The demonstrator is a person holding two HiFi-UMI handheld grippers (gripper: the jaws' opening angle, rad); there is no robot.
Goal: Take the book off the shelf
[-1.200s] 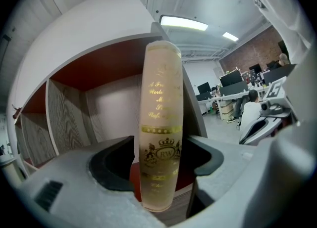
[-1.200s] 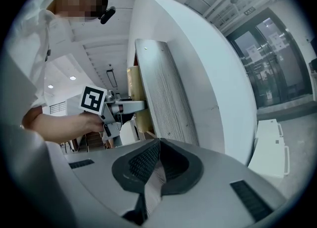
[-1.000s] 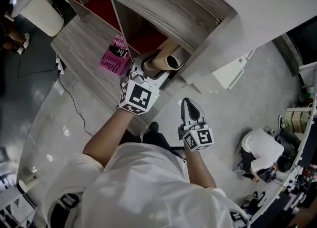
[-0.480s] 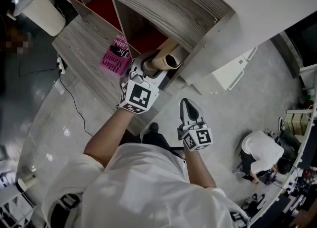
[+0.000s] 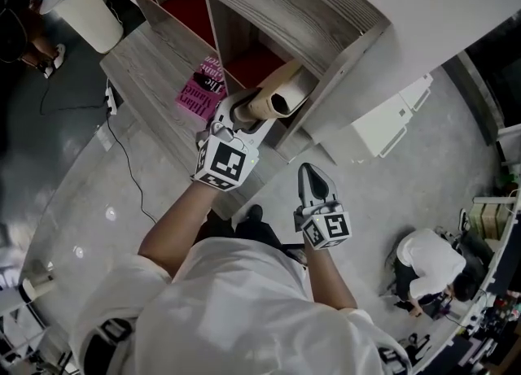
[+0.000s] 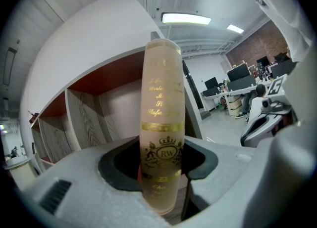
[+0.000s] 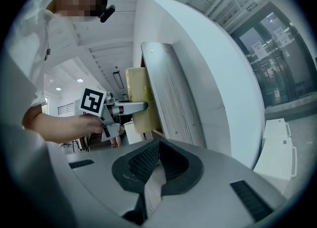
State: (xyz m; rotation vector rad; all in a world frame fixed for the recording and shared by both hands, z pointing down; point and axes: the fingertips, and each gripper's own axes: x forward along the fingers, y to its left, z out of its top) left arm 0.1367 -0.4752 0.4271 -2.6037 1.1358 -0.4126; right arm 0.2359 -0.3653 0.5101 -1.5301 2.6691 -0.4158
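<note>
A cream book (image 5: 273, 97) with a rounded, gold-printed spine (image 6: 162, 123) stands in a compartment of the grey wood-grain shelf (image 5: 269, 7), its end sticking out past the front edge. My left gripper (image 5: 242, 111) is shut on the spine, which fills the gap between the dark pads (image 6: 124, 165). The right gripper view shows that grip from the side, with the book (image 7: 141, 98) held at the shelf's upright panel (image 7: 171, 98). My right gripper (image 5: 313, 172) hangs lower, apart from the shelf, jaws shut with nothing in them (image 7: 157, 145).
A pink book (image 5: 199, 93) lies flat on the lower shelf board, left of my left gripper. The compartments have red backs. A white bin (image 5: 85, 7) stands at the upper left, a white box (image 5: 391, 121) on the floor at the right. A person (image 5: 427, 263) crouches at the lower right.
The left jaws have closed in on the book's spine. The book's end now shows a little further out of the compartment. The right gripper has stayed put.
</note>
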